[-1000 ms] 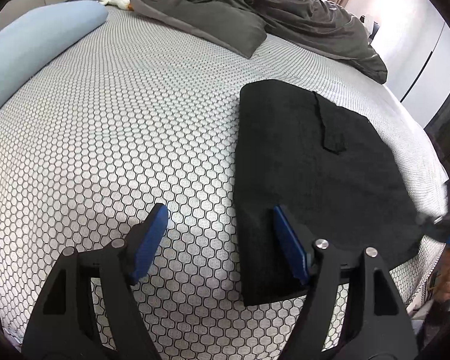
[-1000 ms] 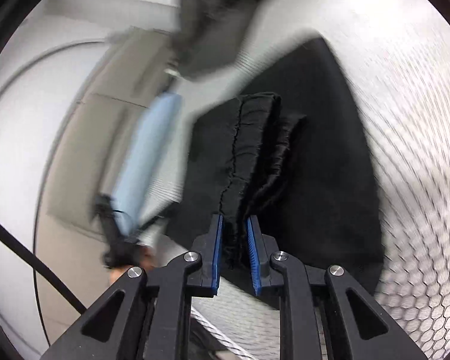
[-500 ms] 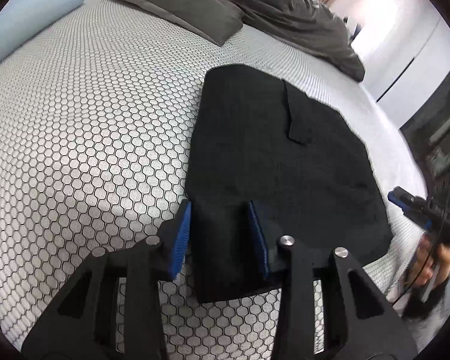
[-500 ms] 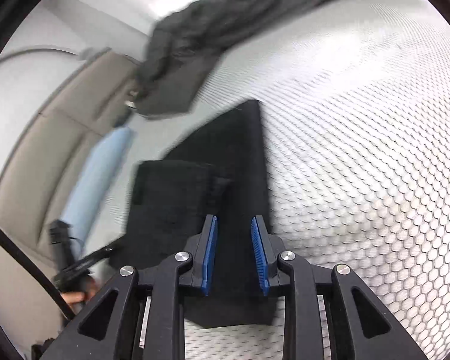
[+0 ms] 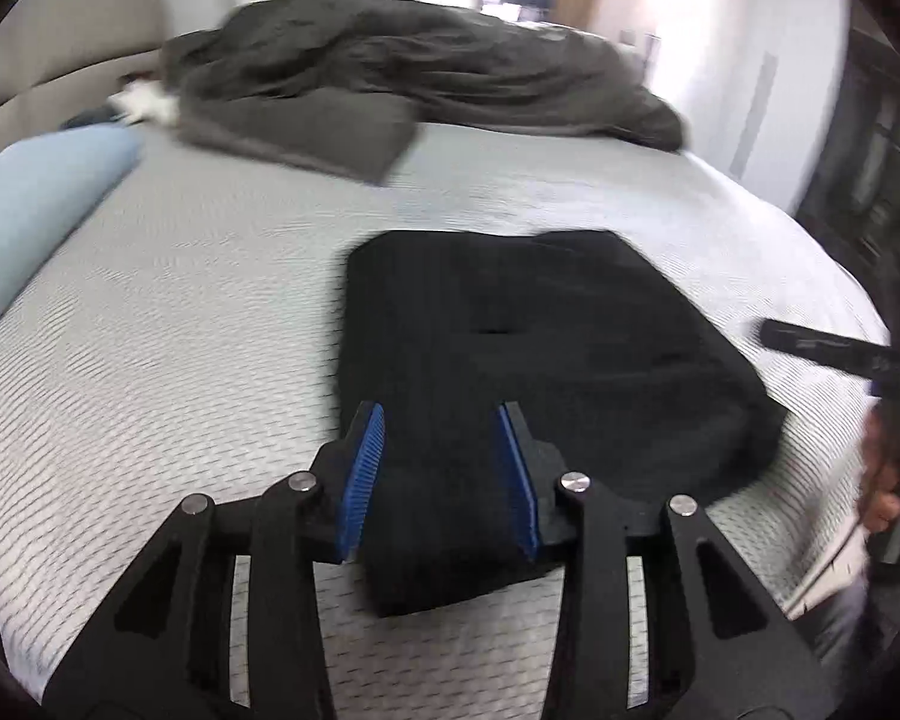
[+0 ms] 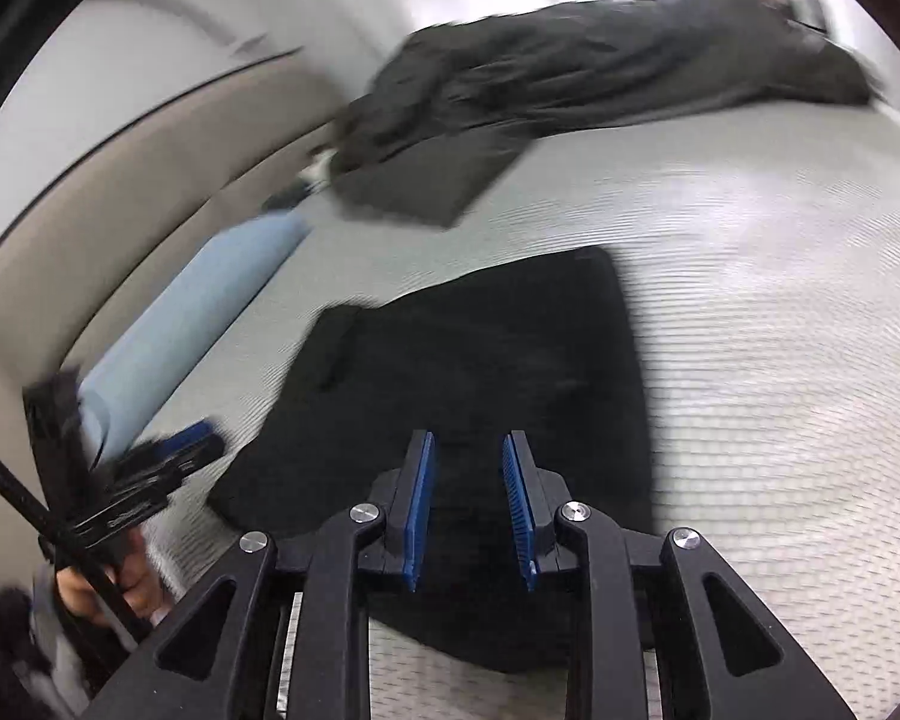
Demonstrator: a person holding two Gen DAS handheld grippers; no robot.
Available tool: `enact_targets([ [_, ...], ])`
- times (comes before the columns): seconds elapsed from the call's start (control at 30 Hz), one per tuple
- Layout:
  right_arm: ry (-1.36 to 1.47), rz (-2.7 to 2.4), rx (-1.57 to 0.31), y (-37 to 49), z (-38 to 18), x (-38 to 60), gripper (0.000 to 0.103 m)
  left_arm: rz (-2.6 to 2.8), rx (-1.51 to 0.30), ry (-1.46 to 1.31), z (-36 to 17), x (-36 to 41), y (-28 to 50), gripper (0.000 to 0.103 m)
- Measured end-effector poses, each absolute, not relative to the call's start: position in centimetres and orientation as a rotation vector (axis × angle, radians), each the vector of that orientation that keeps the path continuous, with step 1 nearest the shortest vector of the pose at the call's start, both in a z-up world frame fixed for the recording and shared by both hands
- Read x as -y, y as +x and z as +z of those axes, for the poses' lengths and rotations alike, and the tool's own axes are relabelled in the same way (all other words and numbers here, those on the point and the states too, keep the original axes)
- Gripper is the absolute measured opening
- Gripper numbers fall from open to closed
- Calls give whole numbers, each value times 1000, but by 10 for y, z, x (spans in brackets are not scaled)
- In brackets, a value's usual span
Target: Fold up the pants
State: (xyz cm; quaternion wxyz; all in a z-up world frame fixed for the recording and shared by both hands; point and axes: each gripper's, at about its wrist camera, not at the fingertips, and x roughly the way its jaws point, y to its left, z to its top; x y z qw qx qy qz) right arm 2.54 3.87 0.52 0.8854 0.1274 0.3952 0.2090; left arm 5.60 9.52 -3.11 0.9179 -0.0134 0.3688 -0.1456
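The black pants (image 5: 540,360) lie folded in a flat stack on the grey patterned bed, also in the right wrist view (image 6: 480,372). My left gripper (image 5: 444,474) is open, its blue pads on either side of the stack's near left corner, holding nothing. My right gripper (image 6: 468,504) is open and empty above the stack's near edge. The other gripper shows at the right edge of the left wrist view (image 5: 840,354) and at the lower left of the right wrist view (image 6: 150,480).
A dark grey duvet (image 5: 402,78) and pillow (image 5: 306,132) lie at the far side of the bed. A light blue bolster (image 5: 36,210) lies along the left, by a beige headboard (image 6: 120,192). Dark furniture (image 5: 870,168) stands at the right.
My right gripper let go of the bunched pants, opened and drew back over the flat stack. My left gripper narrowed around the stack's near corner and both views tilted up.
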Motion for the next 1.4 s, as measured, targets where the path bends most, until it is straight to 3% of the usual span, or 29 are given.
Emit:
enact_targets([
  [0.2,83,546,-919,48,-39,-128,24,-433,-839,137,-76,-54,78,36],
  [0.27,45,526,-971,55,-58,-137,19,-461,-835,170,-81,-54,76,36],
  [0.5,-172,427,-921,29,-43,-119,18,-481,-859,169,-77,-73,62,36],
  [0.57,-160,424,-902,29,-35,-121,23,-464,-857,171,-67,-77,55,36],
  [0.77,28,490,-869,47,-18,-137,25,-429,-842,61,-51,-83,91,36],
  [1.0,-184,334,-948,57,-39,-136,22,-465,-891,-35,-65,-115,99,36],
  [1.3,57,437,-889,68,-6,-134,26,-436,-828,13,-32,-113,105,36],
  [1.4,90,473,-975,97,-25,-154,26,-449,-929,25,-56,-104,137,36],
])
